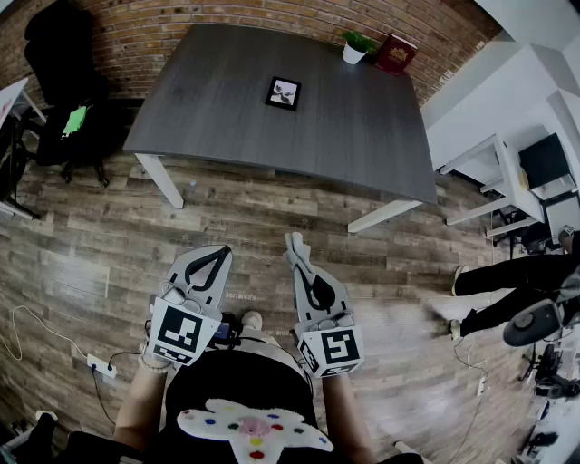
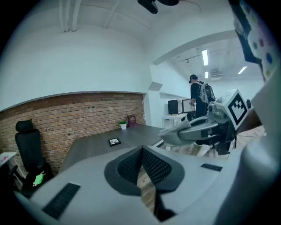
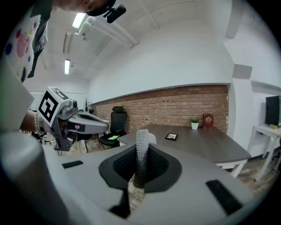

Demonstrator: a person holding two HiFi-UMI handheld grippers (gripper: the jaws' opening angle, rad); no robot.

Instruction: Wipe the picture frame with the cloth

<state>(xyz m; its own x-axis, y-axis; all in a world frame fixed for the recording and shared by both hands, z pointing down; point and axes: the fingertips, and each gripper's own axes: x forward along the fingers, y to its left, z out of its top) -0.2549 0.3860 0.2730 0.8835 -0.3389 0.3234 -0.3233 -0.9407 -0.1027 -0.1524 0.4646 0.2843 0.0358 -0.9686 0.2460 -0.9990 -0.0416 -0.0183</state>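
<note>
The picture frame (image 1: 283, 92) lies flat near the middle of the dark counter (image 1: 362, 136), well apart from both grippers, which hang close to the person's body over the wooden floor (image 1: 91, 245). The left gripper (image 1: 220, 251) has its jaws together at the tips with nothing between them. The right gripper (image 1: 299, 258) is clamped on a pale, ribbed cloth (image 3: 141, 145) that sticks up past its tips.

Office, brick wall (image 1: 181, 27), grey meeting table (image 1: 362, 127), black swivel chair (image 1: 59, 54), white desk (image 1: 494, 149) with monitor (image 1: 544, 159), wood-plank floor (image 1: 91, 236)
</note>
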